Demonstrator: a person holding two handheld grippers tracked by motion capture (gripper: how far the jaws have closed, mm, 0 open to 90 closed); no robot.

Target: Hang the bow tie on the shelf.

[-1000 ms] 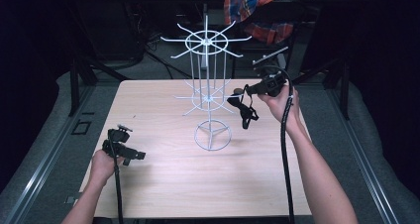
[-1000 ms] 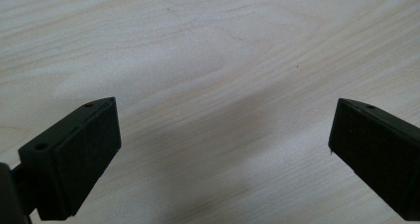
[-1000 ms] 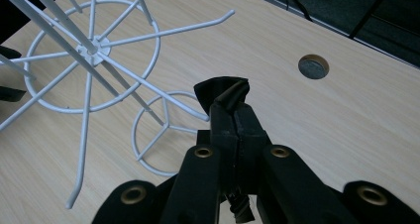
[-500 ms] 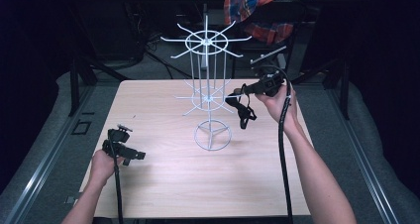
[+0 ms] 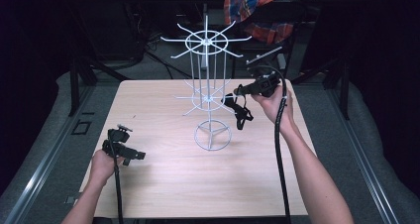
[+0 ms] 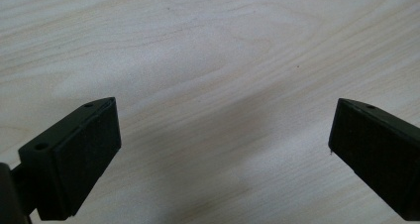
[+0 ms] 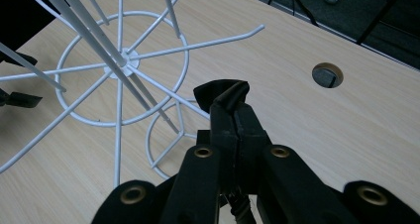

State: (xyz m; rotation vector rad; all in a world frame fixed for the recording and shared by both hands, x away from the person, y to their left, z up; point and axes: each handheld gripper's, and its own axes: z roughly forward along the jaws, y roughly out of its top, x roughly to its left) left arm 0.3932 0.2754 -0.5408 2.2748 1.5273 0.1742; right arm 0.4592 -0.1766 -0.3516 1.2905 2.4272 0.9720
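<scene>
The right gripper has its jaws clamped on a black strap, pinching a folded bit of it that pokes out past the jaw tips while the rest hangs in a loop below, right of the white wire display rack that stands mid-table. The step in hand looks like hanging that strap on one of the rack's lower hooks, which fan out from the small ring around the central rods. To do it well, the loop should be brought in above the upturned tip of the hook nearest the gripper, slid along the wire toward the hub, and let go only once the strap's weight sits behind the tip; the grip is narrow, so a slow approach will keep the strap from twisting or slipping free. The rack is light and on a small ring base, so a sideways nudge could turn or tip it. The left gripper rests over the near left of the wooden table, jaws spread wide with nothing between them, free to steady the base if needed. No brand, label or readable writing shows on the strap, rack, grippers or table.
</scene>
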